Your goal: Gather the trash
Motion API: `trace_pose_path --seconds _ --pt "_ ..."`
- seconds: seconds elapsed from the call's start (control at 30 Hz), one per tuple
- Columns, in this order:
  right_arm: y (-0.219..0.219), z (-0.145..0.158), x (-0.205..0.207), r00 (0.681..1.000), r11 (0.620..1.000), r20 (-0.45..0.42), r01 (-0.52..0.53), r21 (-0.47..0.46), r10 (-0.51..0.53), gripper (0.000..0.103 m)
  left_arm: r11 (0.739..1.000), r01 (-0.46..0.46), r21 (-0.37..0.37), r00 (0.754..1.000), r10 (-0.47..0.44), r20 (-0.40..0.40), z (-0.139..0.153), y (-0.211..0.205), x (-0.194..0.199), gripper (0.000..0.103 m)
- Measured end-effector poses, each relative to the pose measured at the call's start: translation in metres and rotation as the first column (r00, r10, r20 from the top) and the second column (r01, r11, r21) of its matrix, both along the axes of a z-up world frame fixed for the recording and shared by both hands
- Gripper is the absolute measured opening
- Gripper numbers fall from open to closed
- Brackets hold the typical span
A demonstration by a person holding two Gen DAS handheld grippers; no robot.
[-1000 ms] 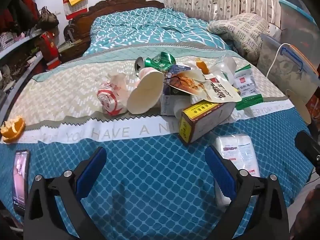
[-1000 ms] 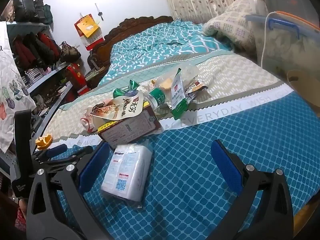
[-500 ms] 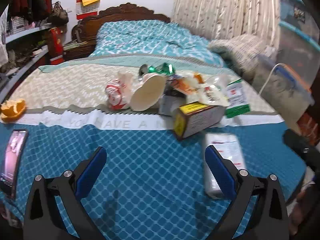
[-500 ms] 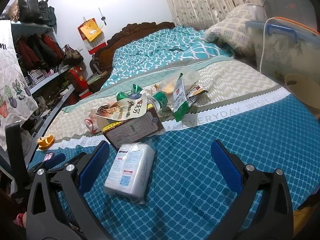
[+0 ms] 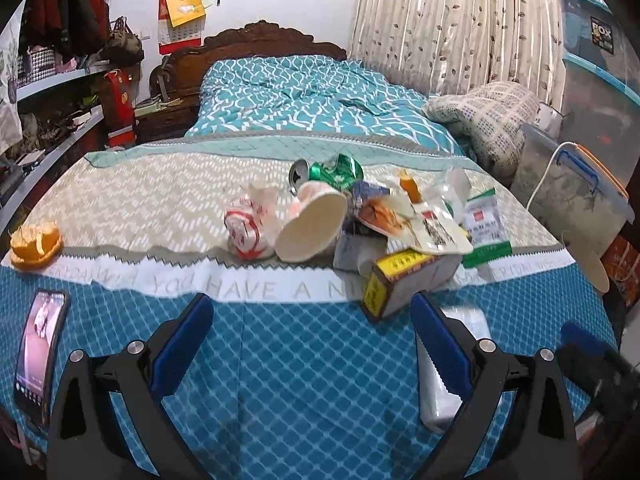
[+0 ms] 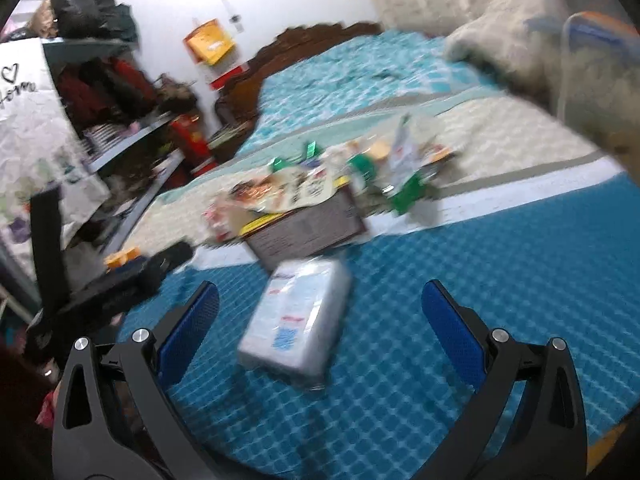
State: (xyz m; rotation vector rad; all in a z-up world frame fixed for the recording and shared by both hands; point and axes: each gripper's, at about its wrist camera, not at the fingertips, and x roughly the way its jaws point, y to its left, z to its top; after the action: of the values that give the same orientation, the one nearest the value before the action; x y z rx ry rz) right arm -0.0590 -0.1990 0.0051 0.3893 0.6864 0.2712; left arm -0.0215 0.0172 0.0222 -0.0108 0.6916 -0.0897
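Blue-padded fingers on my right gripper (image 6: pixel 320 316) are spread wide and empty, the tissue pack (image 6: pixel 298 316) lying between them at 12 o'clock. My left gripper (image 5: pixel 312 336) is equally wide, holding nothing. I'd straddle the pack's short sides squarely before closing; the trash pile (image 5: pixel 352 220) sits beyond on the bed (image 5: pixel 120 196).

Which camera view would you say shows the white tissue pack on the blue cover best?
The right wrist view: the tissue pack lies whole between the open fingers, though motion-blurred. In the left wrist view, sharper, the left gripper's right finger covers much of the pack.
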Motion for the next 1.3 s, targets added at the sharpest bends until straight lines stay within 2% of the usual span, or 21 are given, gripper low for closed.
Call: trace_pose_path --seconds 0.13,0.37,0.6,0.83,1.3 --pt "0.004 0.006 0.001 1.0 0.999 0.019 0.013 -0.037 -0.012 0.1 1.0 -0.001 -0.002 1.0 0.001 0.012 0.008 0.002 0.008 0.094" --pt "-0.01 0.005 0.001 0.996 0.996 0.012 0.084 -0.033 -0.083 0.1 1.0 0.003 0.019 1.0 -0.003 0.029 0.013 -0.003 0.015 0.094" --pt "-0.011 0.003 0.002 0.996 0.996 0.012 0.085 -0.039 -0.085 0.1 0.999 -0.004 0.038 1.0 0.004 0.019 0.01 -0.005 0.02 0.094" --pt "-0.013 0.003 0.003 0.995 0.994 0.024 0.096 -0.047 -0.095 0.098 0.998 -0.021 0.054 0.999 0.019 0.042 0.011 -0.003 0.02 0.094" --pt "-0.019 0.033 -0.003 0.981 0.987 0.137 0.148 -0.059 -0.139 0.097 0.996 -0.055 0.068 0.992 0.047 0.114 0.023 0.0 0.012 0.094"
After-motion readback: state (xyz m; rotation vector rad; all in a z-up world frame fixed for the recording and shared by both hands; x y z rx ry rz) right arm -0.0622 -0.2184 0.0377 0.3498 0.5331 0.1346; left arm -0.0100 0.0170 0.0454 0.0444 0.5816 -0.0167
